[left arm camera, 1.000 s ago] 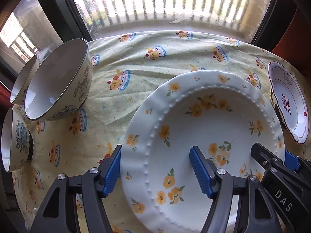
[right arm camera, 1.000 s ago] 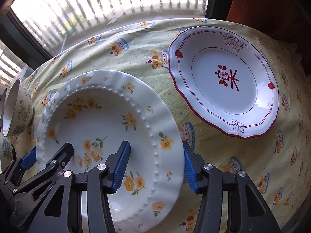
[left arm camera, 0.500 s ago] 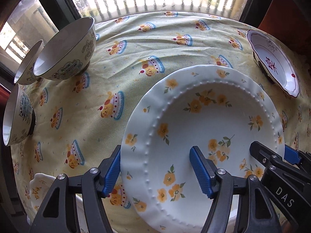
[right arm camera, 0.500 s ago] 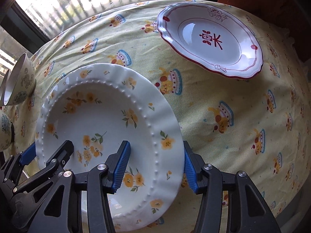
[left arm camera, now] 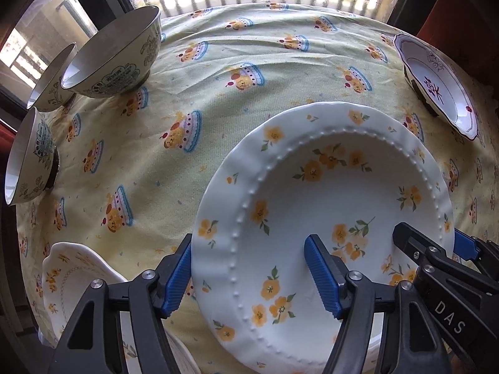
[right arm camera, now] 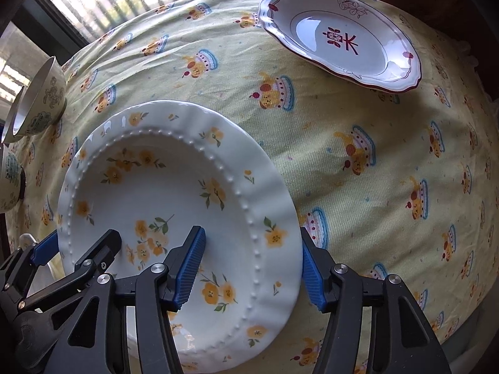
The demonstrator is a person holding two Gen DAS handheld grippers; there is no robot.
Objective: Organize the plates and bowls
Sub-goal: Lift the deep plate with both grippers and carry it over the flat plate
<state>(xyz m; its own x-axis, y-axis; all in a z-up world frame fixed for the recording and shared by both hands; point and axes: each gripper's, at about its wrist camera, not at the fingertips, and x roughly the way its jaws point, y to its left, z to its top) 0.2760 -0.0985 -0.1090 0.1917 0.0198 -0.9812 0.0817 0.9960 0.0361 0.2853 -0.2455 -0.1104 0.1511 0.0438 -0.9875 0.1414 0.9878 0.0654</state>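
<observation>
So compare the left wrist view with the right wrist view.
Left wrist only: a third bowl behind the big one, and a scalloped plate at the near edge.

Right wrist only: the tablecloth's right side.

Both: the left gripper and right gripper each straddling the flowered plate's rim, and the red-trimmed plate.

You lift the yellow-flower plate [left arm camera: 327, 205] higher and nearer you | red-trimmed plate [right arm camera: 340, 43] and bowls [left arm camera: 115, 53] now lie farther off | scalloped plate [left arm camera: 71, 274] appears below your left hand-held gripper [left arm camera: 249, 274]
</observation>
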